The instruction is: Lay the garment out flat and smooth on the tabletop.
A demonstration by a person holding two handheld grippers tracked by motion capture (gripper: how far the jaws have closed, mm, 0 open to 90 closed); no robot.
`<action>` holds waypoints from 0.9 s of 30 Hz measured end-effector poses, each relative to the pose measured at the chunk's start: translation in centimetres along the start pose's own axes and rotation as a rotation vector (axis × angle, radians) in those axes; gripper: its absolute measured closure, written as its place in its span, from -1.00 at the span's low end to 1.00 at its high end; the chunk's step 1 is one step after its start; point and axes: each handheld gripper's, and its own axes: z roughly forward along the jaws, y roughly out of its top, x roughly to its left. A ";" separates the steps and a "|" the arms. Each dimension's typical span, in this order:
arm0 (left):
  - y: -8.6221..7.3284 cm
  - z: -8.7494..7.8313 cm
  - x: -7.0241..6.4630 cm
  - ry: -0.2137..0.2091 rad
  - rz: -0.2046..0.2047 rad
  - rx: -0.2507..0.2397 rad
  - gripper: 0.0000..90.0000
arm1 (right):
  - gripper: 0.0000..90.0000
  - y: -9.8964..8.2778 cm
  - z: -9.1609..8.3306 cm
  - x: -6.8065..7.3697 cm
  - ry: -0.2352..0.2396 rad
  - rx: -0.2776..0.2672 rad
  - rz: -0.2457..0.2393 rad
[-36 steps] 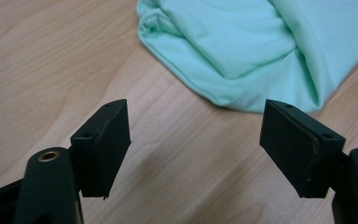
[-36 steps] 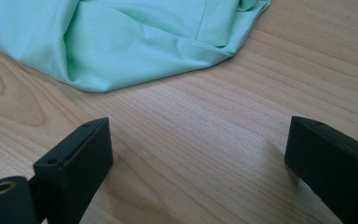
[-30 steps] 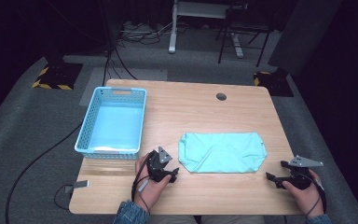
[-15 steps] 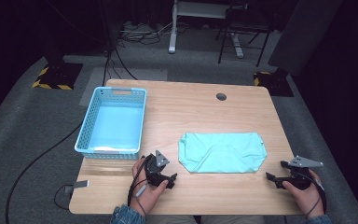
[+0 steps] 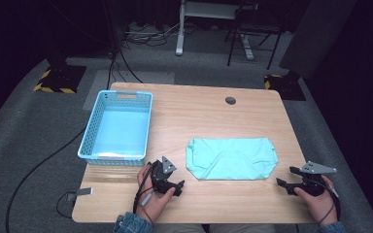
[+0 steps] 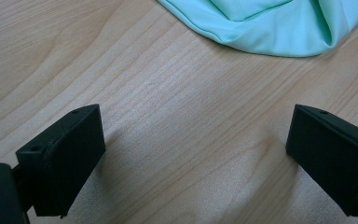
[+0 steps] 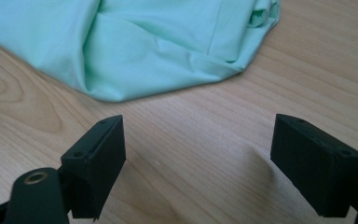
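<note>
**Both grippers wait at the near edge, cloth lying between them**

A crumpled mint-green cloth (image 5: pixel 231 158) lies flat on the pale wooden bench (image 5: pixel 199 109), right of centre in the high view and towards the lower part of the frame. It touches neither gripper.

The left gripper (image 5: pixel 176 185), black with a grey three-cornered plate on top, sits at lower centre of the frame, just beside the cloth's lower left corner. In the left gripper view its fingers (image 6: pixel 63 163) stand wide apart over bare wood, with nothing between them and the cloth's edge (image 6: pixel 279 25) at the top of the frame.

The right gripper (image 5: pixel 282 184) is held at the lower right of the high view, near the cloth's lower right corner but apart from it. Its fingers (image 7: pixel 95 161) are spread too, though they have just been closing a little; only wood lies between them, with the cloth (image 7: pixel 135 46) across the upper left of that view.

A light blue plastic basket (image 5: pixel 91 145) with perforated walls stands at the left of the bench, well apart from the cloth. Something pale may lie along its near wall; I cannot tell for sure from here.
</note>
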 end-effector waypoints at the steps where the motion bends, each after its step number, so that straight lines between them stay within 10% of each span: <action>1: 0.0 0.0 0.0 0.000 0.000 0.000 -0.91 | -0.60 0.3 -0.1 0.1 0.003 -0.004 -0.004; 27: 0.0 0.0 0.1 0.002 0.000 0.000 -0.91 | -0.53 7.8 2.1 2.3 0.095 -0.035 -0.150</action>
